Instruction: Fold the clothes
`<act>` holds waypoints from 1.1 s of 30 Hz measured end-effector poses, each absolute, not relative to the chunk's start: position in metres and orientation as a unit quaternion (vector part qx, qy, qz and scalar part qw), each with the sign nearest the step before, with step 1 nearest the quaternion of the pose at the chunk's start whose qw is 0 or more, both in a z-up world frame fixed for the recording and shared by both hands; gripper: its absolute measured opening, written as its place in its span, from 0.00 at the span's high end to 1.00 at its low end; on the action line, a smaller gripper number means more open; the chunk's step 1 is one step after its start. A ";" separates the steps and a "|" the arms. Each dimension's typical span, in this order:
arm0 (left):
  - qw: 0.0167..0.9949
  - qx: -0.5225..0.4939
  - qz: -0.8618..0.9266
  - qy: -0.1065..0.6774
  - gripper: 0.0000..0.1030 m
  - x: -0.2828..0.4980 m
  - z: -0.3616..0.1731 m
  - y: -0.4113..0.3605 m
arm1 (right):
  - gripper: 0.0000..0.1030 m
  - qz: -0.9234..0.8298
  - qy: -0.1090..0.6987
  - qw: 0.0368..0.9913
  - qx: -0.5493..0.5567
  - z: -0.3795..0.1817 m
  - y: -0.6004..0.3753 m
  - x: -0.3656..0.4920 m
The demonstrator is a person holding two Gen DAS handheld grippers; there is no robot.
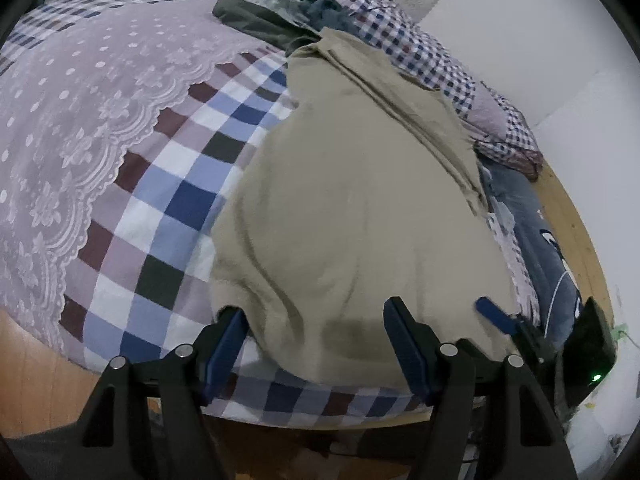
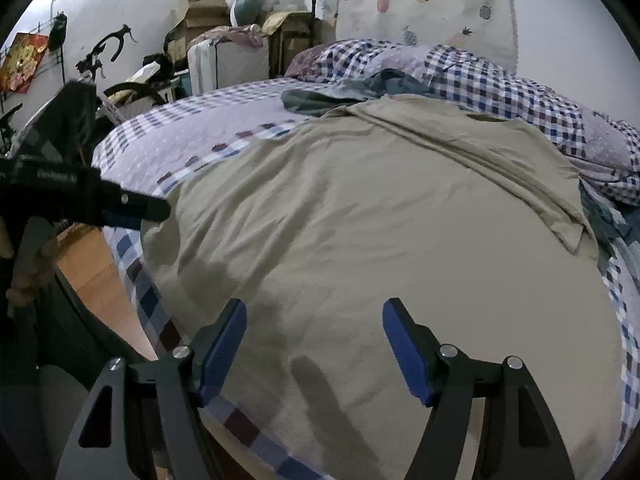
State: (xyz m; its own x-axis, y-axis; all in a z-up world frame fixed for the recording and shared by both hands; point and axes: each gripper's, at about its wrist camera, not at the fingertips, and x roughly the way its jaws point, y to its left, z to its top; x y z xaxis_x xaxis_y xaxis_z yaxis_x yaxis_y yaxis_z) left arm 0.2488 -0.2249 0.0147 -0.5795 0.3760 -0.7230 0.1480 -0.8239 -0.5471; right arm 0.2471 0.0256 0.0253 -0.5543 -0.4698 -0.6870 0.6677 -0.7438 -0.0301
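A beige T-shirt (image 1: 340, 200) lies spread flat on the bed, its far right side folded over in a long strip (image 2: 500, 160). My left gripper (image 1: 316, 320) is open at the shirt's near hem, and its left finger (image 1: 230, 332) touches the hem's left corner. My right gripper (image 2: 314, 312) hovers open over the near part of the shirt (image 2: 360, 220) with nothing between its fingers. In the right wrist view the left gripper's fingers (image 2: 140, 209) reach in side-on at the shirt's left corner. One blue finger (image 1: 494, 314) of the right gripper shows at the shirt's right edge.
The bed cover (image 1: 100, 100) is lavender lace over blue and maroon checks. Dark green and grey clothes (image 2: 340, 92) are piled beyond the shirt beside a checked quilt (image 2: 500, 76). A blue garment (image 1: 532, 232) lies at the bed's right edge. Boxes (image 2: 200, 12), a suitcase (image 2: 228, 64) and a bicycle stand at the far left.
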 end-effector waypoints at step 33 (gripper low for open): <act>0.188 -0.350 0.783 -0.479 0.32 0.267 0.019 -0.283 | 0.44 -0.842 0.340 0.381 0.177 -0.021 -0.157 0.311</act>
State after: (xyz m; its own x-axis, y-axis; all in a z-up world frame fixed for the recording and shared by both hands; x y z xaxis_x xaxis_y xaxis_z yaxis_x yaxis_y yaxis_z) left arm 0.2673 -0.2833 0.0191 -0.6839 0.6293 -0.3692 0.0415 -0.4716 -0.8808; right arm 0.3114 -0.1575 -0.0215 -0.6478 -0.5208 -0.5560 0.7608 -0.4796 -0.4372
